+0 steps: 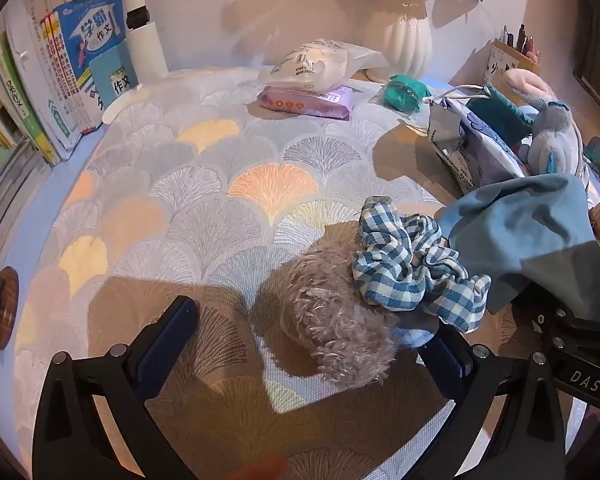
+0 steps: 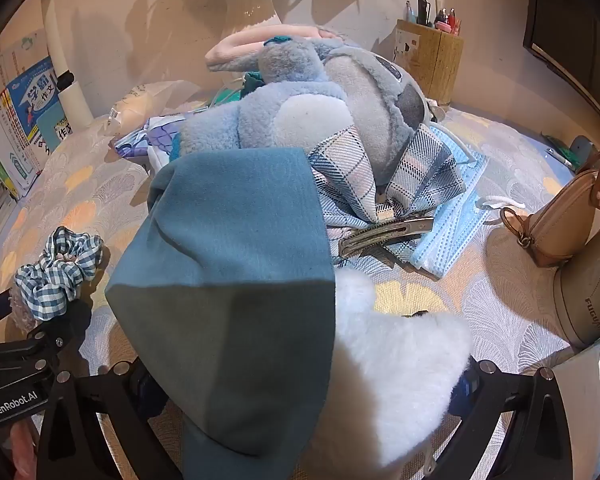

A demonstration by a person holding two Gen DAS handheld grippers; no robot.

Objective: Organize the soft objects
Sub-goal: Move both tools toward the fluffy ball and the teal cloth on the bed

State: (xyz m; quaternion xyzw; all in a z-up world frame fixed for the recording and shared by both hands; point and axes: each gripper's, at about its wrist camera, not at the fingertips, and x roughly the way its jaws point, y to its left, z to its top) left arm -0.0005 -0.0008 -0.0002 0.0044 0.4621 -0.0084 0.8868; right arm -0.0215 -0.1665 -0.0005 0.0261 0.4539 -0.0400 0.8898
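My left gripper [image 1: 312, 328] is open above the patterned cloth. A fuzzy grey-pink scrunchie [image 1: 336, 320] and a blue-checked scrunchie [image 1: 408, 264] lie between its fingers, near the right finger [image 1: 448, 356]. The checked scrunchie also shows in the right wrist view [image 2: 60, 268]. My right gripper [image 2: 300, 392] holds a teal cloth [image 2: 236, 264] and a white fluffy piece [image 2: 396, 368] between its fingers; the fingertips are hidden under them. The teal cloth also shows in the left wrist view [image 1: 532, 232]. A blue plush toy [image 2: 308, 108] lies on a pile behind.
Books [image 1: 60, 80] stand at the left. A purple wipes pack [image 1: 308, 100], a white vase [image 1: 412, 40], a pen holder [image 2: 428, 60], a plaid bow with metal clip [image 2: 384, 228], a blue face mask [image 2: 452, 216] and a tan bag [image 2: 572, 208] are around.
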